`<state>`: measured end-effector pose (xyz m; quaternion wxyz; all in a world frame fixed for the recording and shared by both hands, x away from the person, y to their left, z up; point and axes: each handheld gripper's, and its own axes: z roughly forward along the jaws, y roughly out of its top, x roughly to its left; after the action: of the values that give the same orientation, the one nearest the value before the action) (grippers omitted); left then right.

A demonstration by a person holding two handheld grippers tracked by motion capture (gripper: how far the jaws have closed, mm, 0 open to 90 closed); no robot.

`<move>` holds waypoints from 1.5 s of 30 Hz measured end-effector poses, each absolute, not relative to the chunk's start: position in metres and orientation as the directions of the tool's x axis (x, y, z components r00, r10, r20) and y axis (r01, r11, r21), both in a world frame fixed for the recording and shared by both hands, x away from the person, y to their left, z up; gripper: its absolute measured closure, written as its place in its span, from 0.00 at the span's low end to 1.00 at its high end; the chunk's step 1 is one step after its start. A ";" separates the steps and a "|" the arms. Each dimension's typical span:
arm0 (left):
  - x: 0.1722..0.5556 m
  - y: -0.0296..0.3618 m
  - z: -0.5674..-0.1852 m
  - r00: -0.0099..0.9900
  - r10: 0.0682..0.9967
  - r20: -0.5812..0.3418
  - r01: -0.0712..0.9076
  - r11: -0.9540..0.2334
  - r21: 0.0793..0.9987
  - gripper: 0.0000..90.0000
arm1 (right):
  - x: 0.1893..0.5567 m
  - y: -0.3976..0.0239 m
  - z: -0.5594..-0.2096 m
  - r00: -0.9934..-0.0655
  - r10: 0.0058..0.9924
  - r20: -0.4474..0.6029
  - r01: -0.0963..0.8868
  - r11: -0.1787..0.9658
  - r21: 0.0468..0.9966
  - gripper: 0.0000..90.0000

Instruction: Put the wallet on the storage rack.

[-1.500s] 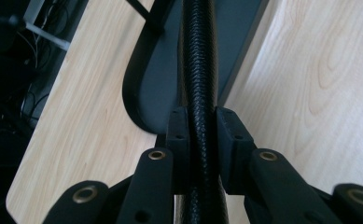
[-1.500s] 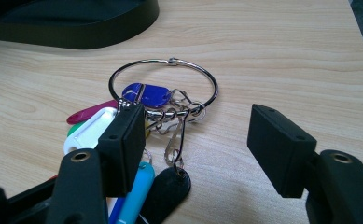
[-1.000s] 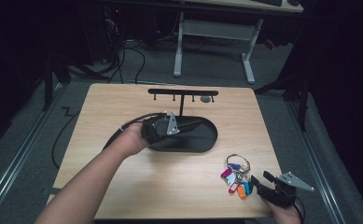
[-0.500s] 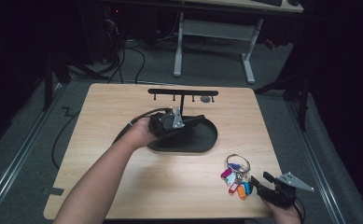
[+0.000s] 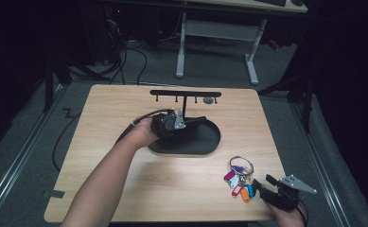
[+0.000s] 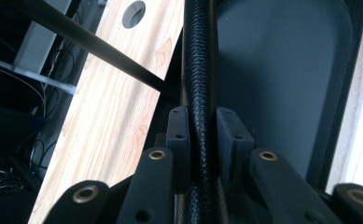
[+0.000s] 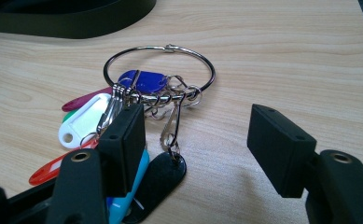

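where the left claw [image 5: 191,122] sits over the near-left part of the black oval tray [image 5: 205,144], its jaws are pressed together on a black braided cable [image 6: 200,88]; in the left gripper view the cable runs straight ahead from between the two pads [image 6: 178,133], up over the tray's dark floor, and i cannot tell where it ends. just beyond this claw a thin black post rises from the tray to a black hook rack [image 5: 185,93], whose crossbar lies farther ahead across the wooden table [image 5: 125,179]. in the left gripper view the bar slants off to the claw's left, with a round hole in the table [image 6: 133,7] beyond it.

the right claw [image 5: 267,185] is held low at the table's near right corner, its jaws spread wide apart and gripping nothing. directly ahead of it, touching the table, lies a metal key ring [image 7: 159,67] carrying a bunch of plastic key tags [image 7: 88,121]: blue inside the ring, then maroon, white, red, light blue and black fanned toward the claw. the claw's left pad stands over the tags and clips, while the right pad stands over bare wood, beside the ring. the tray's rim lies farther ahead, well apart from the ring.
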<state>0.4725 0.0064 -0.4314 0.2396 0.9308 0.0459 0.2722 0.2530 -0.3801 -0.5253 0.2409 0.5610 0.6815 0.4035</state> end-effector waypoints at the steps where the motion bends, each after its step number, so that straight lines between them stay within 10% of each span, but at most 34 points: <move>1: 0.472 0.007 -0.432 0.847 0.213 0.486 -0.049 -0.881 0.471 0.86 | 0.253 -0.380 -0.526 -0.256 0.959 0.123 0.570 0.047 0.820 0.42; 19: 0.453 0.002 -0.465 0.857 0.071 0.511 -0.109 -0.943 0.314 0.81 | 0.254 -0.375 -0.526 -0.265 0.956 0.122 0.576 0.055 0.816 0.41; 31: 0.454 -0.001 -0.472 0.898 0.101 0.429 -0.049 -0.945 0.324 0.57 | 0.255 -0.375 -0.526 -0.267 0.956 0.123 0.579 0.057 0.814 0.41; 45: 0.443 0.017 -0.447 0.885 0.224 0.407 0.016 -0.890 0.456 0.57 | 0.256 -0.375 -0.525 -0.269 0.956 0.119 0.573 0.060 0.817 0.41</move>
<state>0.4428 0.0166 -0.4465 0.2261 0.9442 0.0636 0.2308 0.2559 -0.3752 -0.5254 0.2381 0.5558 0.6879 0.4015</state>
